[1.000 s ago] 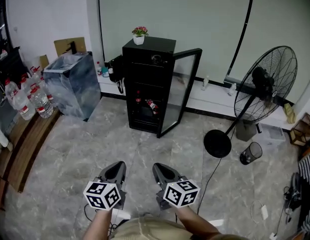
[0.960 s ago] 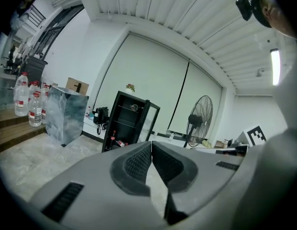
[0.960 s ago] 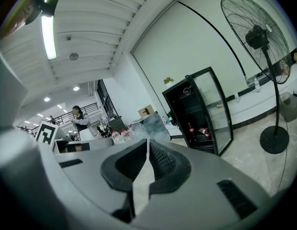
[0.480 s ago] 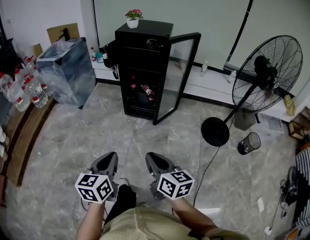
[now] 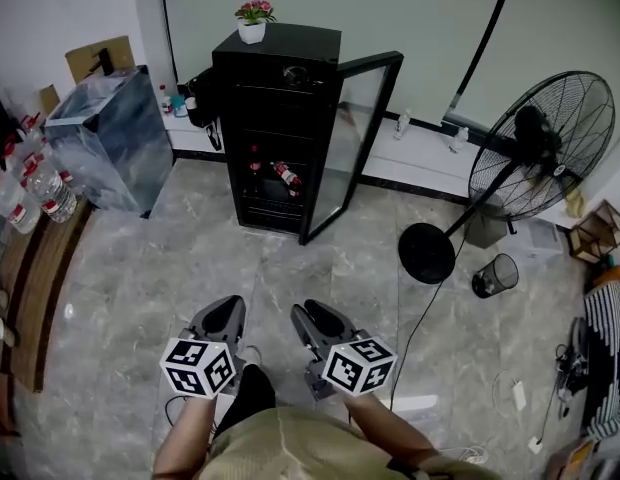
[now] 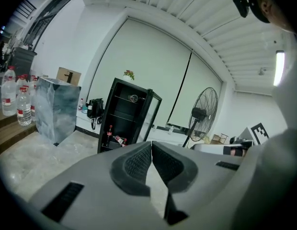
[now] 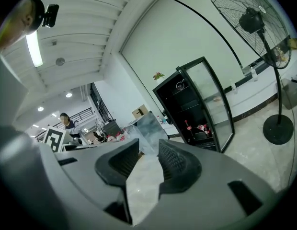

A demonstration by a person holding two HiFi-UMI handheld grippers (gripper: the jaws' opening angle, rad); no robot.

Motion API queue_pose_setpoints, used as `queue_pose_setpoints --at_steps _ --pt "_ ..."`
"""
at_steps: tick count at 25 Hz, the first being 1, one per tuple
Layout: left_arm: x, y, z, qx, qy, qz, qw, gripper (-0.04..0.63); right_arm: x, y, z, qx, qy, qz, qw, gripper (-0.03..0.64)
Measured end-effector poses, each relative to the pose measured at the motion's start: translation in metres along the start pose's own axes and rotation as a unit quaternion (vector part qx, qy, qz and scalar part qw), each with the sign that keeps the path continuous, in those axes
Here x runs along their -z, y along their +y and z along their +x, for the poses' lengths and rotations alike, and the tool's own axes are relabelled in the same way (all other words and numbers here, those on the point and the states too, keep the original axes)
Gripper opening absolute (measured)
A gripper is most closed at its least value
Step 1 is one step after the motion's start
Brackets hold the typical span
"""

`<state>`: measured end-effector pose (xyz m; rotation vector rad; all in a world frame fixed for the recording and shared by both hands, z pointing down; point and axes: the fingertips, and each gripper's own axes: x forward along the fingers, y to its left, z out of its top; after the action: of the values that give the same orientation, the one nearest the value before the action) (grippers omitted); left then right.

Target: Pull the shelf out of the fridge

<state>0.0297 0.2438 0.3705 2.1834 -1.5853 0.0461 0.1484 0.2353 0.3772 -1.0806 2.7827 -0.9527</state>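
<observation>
Left hand-held gripper [image 5: 230,306]: jaws pressed together tip to tip, nothing between them. Right hand-held gripper [image 5: 302,314]: jaws have just been opening and stand apart, with only the floor showing through the gap (nothing held). Both are held low in front of the person, side by side, pointing across the grey marbled floor [image 5: 320,258] towards the fridge.

The fridge [image 5: 275,118] is a tall, narrow black cabinet against the far wall, well apart from both grippers. Its glass door [image 5: 355,138] is swung wide open on the person's right, so the front is unobstructed. A small potted plant [image 5: 253,20] sits on top.

The shelf [image 6: 119,115] is inside the cabinet, showing in the left gripper view as a thin pale line across the dark interior; more than one level is there, and the views do not say which is meant. A lower level carries bottles [image 5: 283,175], one upright and one lying down.

Handling (a judgement): the shelf looks thin, stiff and light, wire or glass, too small to tell which. If glass, it is slippery and breakable. The best hold is likely the front edge, one gripper towards each side, drawn out level so it does not jam in its runners. If the loaded level is wanted, the bottles could roll or tip.
</observation>
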Motion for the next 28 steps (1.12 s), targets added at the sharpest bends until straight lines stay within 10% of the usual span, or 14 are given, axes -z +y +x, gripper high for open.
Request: queue_pose_setpoints --at_steps 28 --pt "-0.094 0.2 0.148 0.025 0.022 0.0 0.9994 0.017 -0.063 -0.061 0.252 0.066 -0.033 0.116 0.99 0.153"
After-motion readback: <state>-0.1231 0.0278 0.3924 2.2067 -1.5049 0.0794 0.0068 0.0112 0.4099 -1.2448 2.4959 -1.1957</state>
